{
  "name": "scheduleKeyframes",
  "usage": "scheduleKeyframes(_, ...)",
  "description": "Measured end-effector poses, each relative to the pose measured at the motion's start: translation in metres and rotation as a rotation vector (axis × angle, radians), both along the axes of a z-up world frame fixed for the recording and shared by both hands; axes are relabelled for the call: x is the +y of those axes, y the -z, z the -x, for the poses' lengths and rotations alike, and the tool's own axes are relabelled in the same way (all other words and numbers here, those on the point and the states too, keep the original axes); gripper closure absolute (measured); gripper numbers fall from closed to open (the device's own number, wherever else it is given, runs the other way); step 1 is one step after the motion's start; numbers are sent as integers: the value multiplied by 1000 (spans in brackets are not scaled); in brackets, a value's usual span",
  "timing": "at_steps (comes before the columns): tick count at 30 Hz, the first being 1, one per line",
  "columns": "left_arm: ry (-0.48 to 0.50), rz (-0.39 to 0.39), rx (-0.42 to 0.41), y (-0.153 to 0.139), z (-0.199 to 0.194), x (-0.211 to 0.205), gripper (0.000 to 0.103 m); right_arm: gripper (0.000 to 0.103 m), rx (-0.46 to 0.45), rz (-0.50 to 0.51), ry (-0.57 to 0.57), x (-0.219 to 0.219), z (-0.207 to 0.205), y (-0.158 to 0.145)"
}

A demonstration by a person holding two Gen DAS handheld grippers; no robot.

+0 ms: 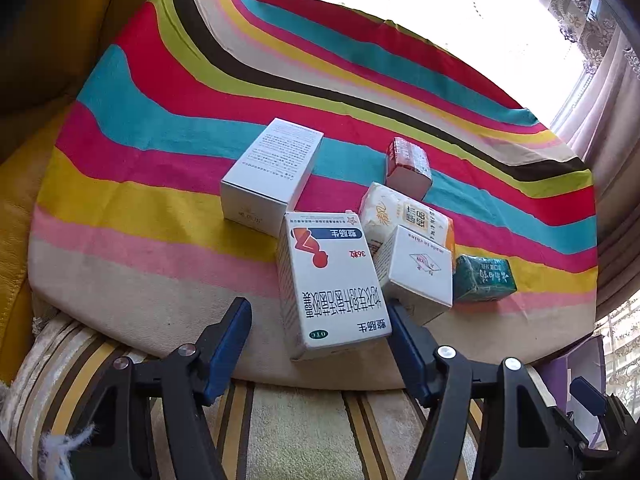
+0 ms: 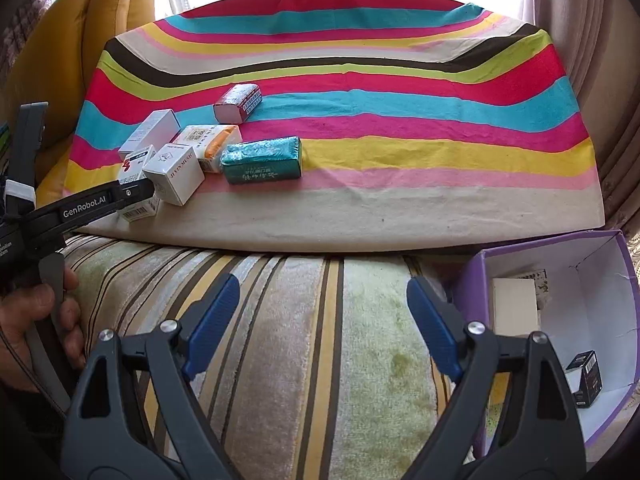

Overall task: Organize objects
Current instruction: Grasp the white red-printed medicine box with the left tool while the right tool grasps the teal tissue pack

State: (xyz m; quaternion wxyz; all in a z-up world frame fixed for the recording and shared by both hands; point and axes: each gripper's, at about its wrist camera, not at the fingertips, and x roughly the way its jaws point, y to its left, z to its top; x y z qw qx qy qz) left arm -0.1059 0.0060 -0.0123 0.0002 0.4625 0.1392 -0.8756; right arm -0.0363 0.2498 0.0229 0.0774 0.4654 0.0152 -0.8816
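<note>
Several small packages lie on a striped cloth (image 1: 160, 216). Nearest me is a white medicine box (image 1: 332, 280) with a red figure and blue label. My left gripper (image 1: 320, 316) straddles its near end. The right finger (image 1: 400, 328) sits at the box's corner, while the left finger (image 1: 236, 324) stands apart from it. Beside it are a small white cube box (image 1: 416, 272), a white and orange pack (image 1: 404, 216), a green pack (image 1: 484, 278), a red and white pack (image 1: 408, 164) and a long white box (image 1: 272, 168). My right gripper (image 2: 320, 292) hangs open over the striped cushion, holding nothing.
A purple open box (image 2: 560, 256) stands at the lower right of the cushion (image 2: 312, 320), with a white box (image 2: 514, 306) and a black box (image 2: 588, 376) inside. A hand (image 2: 36, 312) holds the left gripper's handle. A yellow cushion (image 2: 108, 20) and curtains (image 2: 592, 60) border the cloth.
</note>
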Motion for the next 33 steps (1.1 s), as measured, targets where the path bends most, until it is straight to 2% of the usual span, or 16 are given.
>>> scheduleKeyframes(2,-13,4,-1,1,2,-3,55,15,-3,2,-13,-8,10,0)
scheduleKeyframes(12,-12,-28,17,2,1,-7,56,14,-18,-20,-80,-49,61,8)
scheduleKeyframes(21,-13,-27,22,3,2,-5,56,12,-25,-33,-108,-64,88,15)
scheduleKeyframes(29,-16,-16,31,3,1,-4,56,12,-49,-57,-86,-65,110,27)
scheduleKeyframes(30,-17,-13,33,3,1,-3,56,14,-53,-61,-86,-66,112,29)
scheduleKeyframes(32,-20,-6,40,3,0,-2,56,27,-63,-63,-90,-66,114,33)
scheduleKeyframes(33,-21,-4,45,3,0,-2,57,27,-63,-71,-88,-66,114,33)
